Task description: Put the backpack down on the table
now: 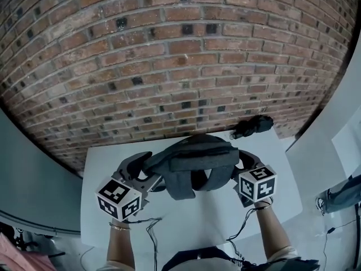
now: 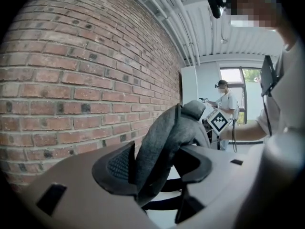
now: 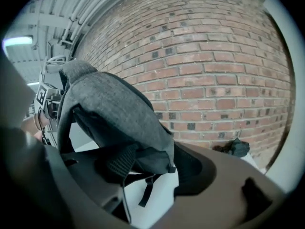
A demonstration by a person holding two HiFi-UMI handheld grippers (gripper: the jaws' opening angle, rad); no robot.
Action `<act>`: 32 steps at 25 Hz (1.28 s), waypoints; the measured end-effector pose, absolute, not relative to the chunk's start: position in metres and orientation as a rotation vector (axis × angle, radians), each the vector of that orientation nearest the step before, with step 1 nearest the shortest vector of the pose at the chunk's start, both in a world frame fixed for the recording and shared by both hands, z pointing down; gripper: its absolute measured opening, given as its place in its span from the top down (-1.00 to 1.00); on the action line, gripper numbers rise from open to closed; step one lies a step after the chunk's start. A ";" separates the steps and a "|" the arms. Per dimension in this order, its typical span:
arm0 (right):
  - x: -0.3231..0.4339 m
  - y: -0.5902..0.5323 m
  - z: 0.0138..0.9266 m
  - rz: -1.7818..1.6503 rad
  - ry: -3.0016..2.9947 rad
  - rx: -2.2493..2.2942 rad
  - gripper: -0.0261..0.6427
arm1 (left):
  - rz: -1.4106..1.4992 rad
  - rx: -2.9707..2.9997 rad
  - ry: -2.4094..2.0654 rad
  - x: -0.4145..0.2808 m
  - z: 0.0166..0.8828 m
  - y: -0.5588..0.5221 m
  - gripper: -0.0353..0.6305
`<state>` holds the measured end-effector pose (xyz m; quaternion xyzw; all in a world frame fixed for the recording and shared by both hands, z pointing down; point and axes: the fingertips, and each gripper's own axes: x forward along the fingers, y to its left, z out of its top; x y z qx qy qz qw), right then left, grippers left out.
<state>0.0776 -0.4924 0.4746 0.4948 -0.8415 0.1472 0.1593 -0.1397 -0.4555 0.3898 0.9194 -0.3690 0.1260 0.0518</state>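
Looking down in the head view, a grey backpack (image 1: 192,162) is seen over the far middle of a white table (image 1: 192,224), in front of a brick wall (image 1: 169,49). The left gripper (image 1: 145,171) is held at its left side and the right gripper (image 1: 240,165) at its right side. A small black object (image 1: 254,126) is seen at the table's far right corner, apart from the backpack.

In the left gripper view, the backpack (image 2: 167,132) is shown upright. Its thick grey edge is pinched between the jaws of the left gripper (image 2: 157,161), with fabric met by both pads. A person (image 2: 224,99) is seen far off.

In the right gripper view, the jaws of the right gripper (image 3: 155,168) are spread. A lower corner of the backpack (image 3: 109,109) lies between them, touching the pad on the left, while a gap is left at the other pad. A black strap (image 3: 145,194) hangs from that corner over the table. Whether the backpack's base rests on the table cannot be told.
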 end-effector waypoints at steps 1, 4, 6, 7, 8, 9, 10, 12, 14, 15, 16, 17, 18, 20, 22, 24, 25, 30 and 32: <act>0.080 -0.490 0.478 0.451 -2.401 1.417 0.20 | 0.383 2.797 -1.124 -0.139 0.390 -0.455 0.15; 0.087 -0.482 0.486 0.494 -2.391 1.439 0.20 | 0.379 2.800 -1.126 -0.139 0.392 -0.454 0.15; 0.091 -0.477 0.487 0.502 -2.380 1.455 0.20 | 0.374 2.801 -1.126 -0.140 0.392 -0.455 0.15; 0.093 -0.475 0.487 0.498 -2.372 1.461 0.20 | 0.372 2.801 -1.125 -0.140 0.392 -0.455 0.15; 0.095 -0.472 0.487 0.493 -2.363 1.466 0.21 | 0.370 2.799 -1.126 -0.140 0.392 -0.455 0.15; 0.096 -0.469 0.487 0.489 -2.352 1.473 0.21 | 0.368 2.796 -1.130 -0.141 0.393 -0.455 0.14; 0.098 -0.467 0.486 0.489 -2.341 1.484 0.21 | 0.365 2.791 -1.138 -0.140 0.393 -0.455 0.14; 0.101 -0.462 0.486 0.497 -2.314 1.517 0.21 | 0.355 2.780 -1.163 -0.141 0.393 -0.454 0.13; 0.104 -0.457 0.486 0.509 -2.288 1.555 0.21 | 0.340 2.765 -1.191 -0.142 0.394 -0.453 0.11; 0.105 -0.455 0.487 0.517 -2.275 1.572 0.21 | 0.333 2.755 -1.206 -0.143 0.395 -0.452 0.10; 0.107 -0.452 0.489 0.527 -2.263 1.586 0.21 | 0.326 2.744 -1.222 -0.144 0.395 -0.451 0.09; 0.108 -0.450 0.490 0.536 -2.253 1.595 0.21 | 0.321 2.731 -1.242 -0.145 0.396 -0.451 0.08; 0.108 -0.447 0.491 0.544 -2.248 1.600 0.21 | 0.318 2.718 -1.263 -0.145 0.396 -0.450 0.07; 0.108 -0.440 0.490 0.555 -2.250 1.599 0.21 | 0.323 2.692 -1.301 -0.144 0.399 -0.446 0.06; 0.108 -0.432 0.489 0.558 -2.252 1.595 0.21 | 0.346 2.665 -1.330 -0.142 0.405 -0.437 0.05; 0.108 -0.422 0.486 0.557 -2.253 1.593 0.21 | 0.378 2.639 -1.360 -0.140 0.410 -0.425 0.04; 0.109 -0.416 0.485 0.557 -2.253 1.592 0.21 | 0.394 2.625 -1.378 -0.139 0.412 -0.418 0.04; 0.119 -0.376 0.491 0.601 -2.253 1.586 0.21 | 0.466 2.550 -1.474 -0.133 0.426 -0.386 0.02; 0.126 -0.356 0.497 0.640 -2.256 1.578 0.21 | 0.499 2.514 -1.492 -0.128 0.435 -0.372 0.02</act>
